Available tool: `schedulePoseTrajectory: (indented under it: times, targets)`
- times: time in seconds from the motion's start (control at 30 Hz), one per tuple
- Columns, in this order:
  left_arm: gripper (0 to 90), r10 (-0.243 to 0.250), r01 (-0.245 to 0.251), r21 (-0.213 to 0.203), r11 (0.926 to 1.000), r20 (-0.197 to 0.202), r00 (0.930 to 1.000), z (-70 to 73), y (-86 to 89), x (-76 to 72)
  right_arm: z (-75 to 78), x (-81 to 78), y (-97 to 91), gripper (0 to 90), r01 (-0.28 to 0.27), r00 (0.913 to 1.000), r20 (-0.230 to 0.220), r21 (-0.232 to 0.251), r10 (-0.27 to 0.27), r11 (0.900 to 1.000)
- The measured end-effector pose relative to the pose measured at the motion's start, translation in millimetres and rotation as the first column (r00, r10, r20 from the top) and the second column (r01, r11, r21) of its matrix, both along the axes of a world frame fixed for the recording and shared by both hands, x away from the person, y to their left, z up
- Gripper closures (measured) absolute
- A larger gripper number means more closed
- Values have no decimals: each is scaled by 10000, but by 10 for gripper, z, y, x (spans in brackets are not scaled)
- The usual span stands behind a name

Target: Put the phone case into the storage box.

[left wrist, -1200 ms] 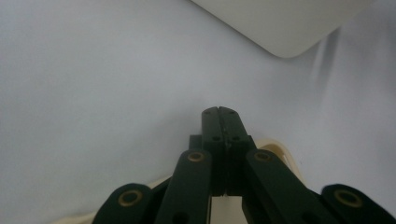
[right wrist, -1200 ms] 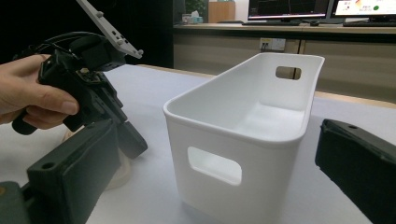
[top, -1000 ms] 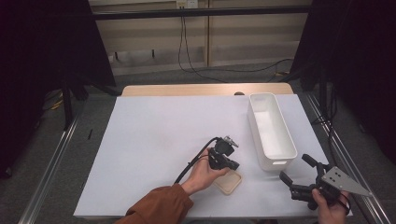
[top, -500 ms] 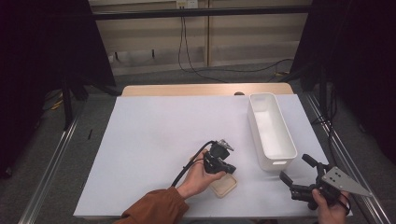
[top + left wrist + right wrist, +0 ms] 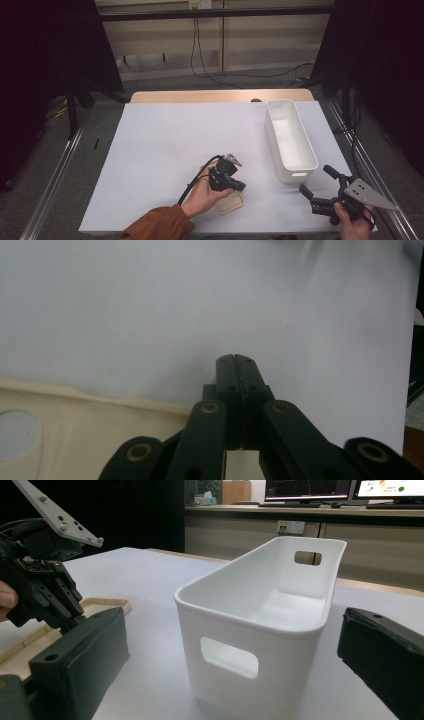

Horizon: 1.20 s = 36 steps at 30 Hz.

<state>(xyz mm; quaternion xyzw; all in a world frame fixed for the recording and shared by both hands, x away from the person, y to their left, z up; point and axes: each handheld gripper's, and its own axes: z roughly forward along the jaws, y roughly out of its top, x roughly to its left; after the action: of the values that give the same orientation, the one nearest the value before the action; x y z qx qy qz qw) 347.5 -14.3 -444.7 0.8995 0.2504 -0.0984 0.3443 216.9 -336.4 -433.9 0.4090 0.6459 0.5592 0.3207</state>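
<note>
High view: closed left claw rests over the lid, bin waits alongside

High view shows a white rectangular plastic bin [image 5: 291, 140] with cut-out handles standing on the white-covered surface [image 5: 165, 150], and it serves as the landmark. Toward the near edge and to the left of the bin lies a flat cream-coloured plastic lid [image 5: 231, 203] with a raised rim, apart from the bin. The left claw [image 5: 239, 186] sits directly over this lid, its jaws pressed together with nothing between them; in the left gripper view the joined tips [image 5: 235, 371] point past the lid's rim [image 5: 75, 415] onto the bare surface. Closed like this, the claw seems set to push or nudge the lid rather than pinch it, judging by the lid lying flat, with no edge lifted for a grip.

Near the bin's closest short end, to its right, the right claw [image 5: 316, 183] hovers with jaws spread wide and empty. Its own view looks straight at the bin's handle cut-out [image 5: 229, 657], framed between the two black jaws, probably so it can steady or take the bin once the lid is brought across.
</note>
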Motion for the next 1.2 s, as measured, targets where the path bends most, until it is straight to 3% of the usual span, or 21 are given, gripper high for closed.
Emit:
schedulePoseTrajectory:
  times: [0.33, 1.2]
  targets:
    - [900, -54, 56, 114, 9999, -146, 9999, 9, 146, -42, -1, 0, -2, 0, 18, 10000, -28, 17, -18, 10000]
    - [900, 433, -419, 520, 9978, -263, 9987, 44, 555, -93, -2, 7, 8, 0, 26, 10000, -35, -27, -26, 10000]
